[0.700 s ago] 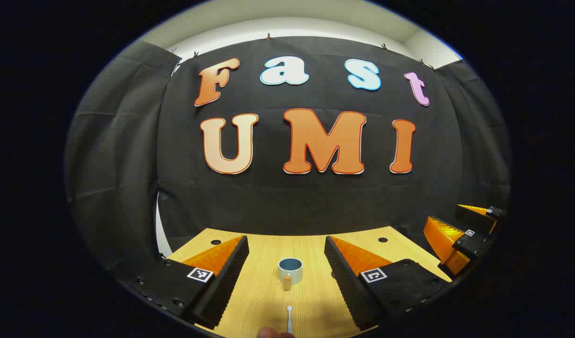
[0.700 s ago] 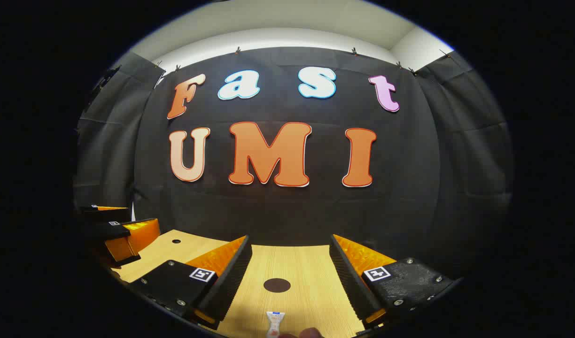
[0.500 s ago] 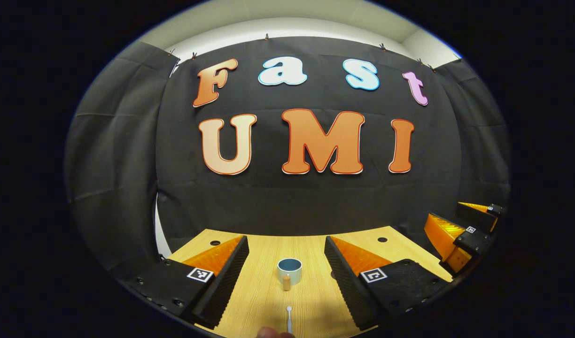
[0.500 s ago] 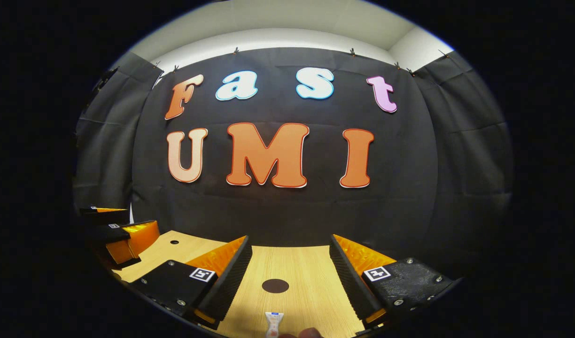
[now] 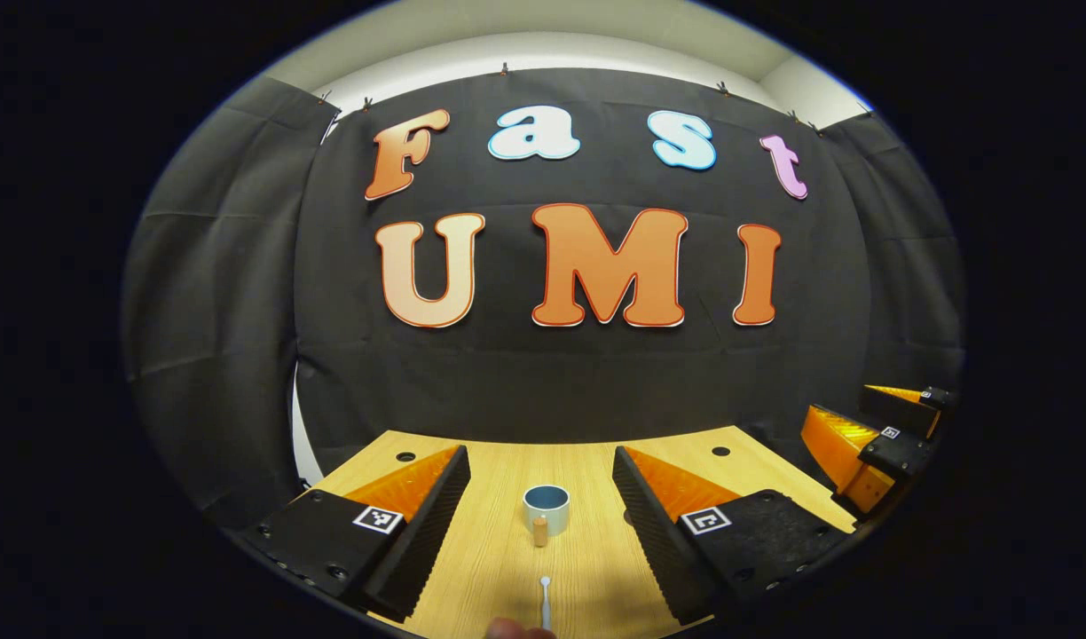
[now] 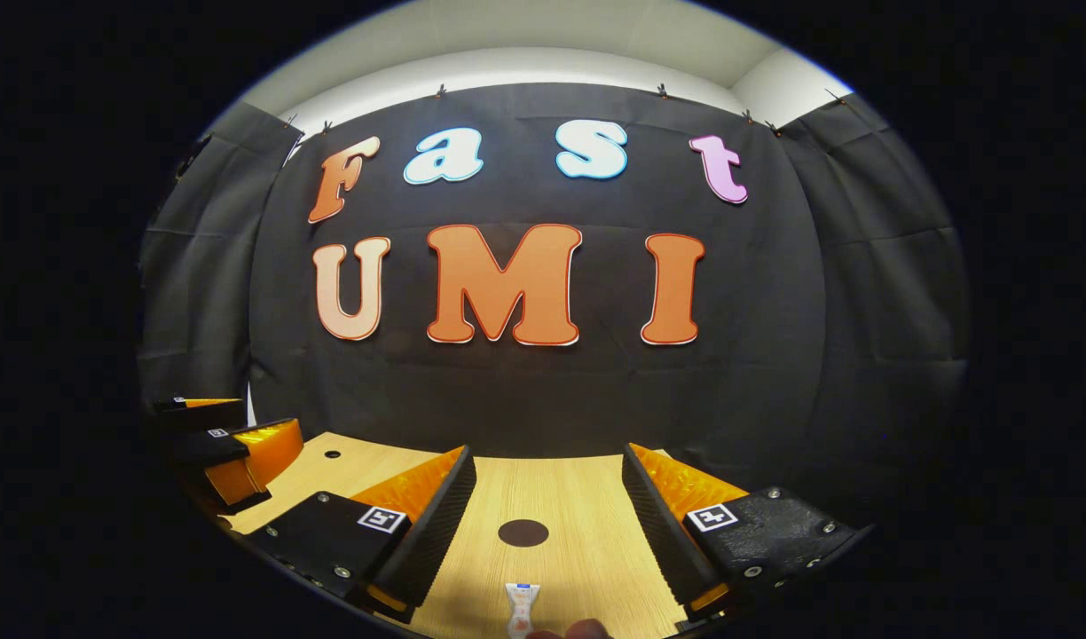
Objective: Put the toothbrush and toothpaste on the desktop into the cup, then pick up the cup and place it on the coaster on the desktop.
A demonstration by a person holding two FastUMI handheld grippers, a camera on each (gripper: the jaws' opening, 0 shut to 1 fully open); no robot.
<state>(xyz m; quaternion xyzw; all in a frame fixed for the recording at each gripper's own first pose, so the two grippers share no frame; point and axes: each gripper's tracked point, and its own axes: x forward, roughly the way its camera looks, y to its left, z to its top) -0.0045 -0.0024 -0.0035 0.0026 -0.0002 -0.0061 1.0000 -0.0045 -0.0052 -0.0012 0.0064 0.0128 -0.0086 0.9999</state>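
Left gripper (image 5: pixel 541 497) above the desk (image 5: pixel 587 568), fingers spread wide, gripping nothing. Between them, in the left gripper view: cup (image 5: pixel 546 508) upright on the desk, blue inside, pale wall; wooden peg (image 5: pixel 539 531) just in front of it, touching or nearly so, cannot tell which. Nearer the camera, toothbrush (image 5: pixel 545 601) flat on the desk, lengthwise, white head toward the cup, well apart from both fingers. Right of that, far off at the desk's edge, right gripper (image 5: pixel 871 435) raised, also spread.

Right gripper view: left gripper far left, lifted off the desk. Right gripper's own fingers (image 6: pixel 450 515) wide apart, empty. Between them, coaster (image 6: pixel 523 532), dark and round, flat on the desk, bare. Nearer, toothpaste (image 6: pixel 520 608) flat, cap end toward the coaster, apart from it.
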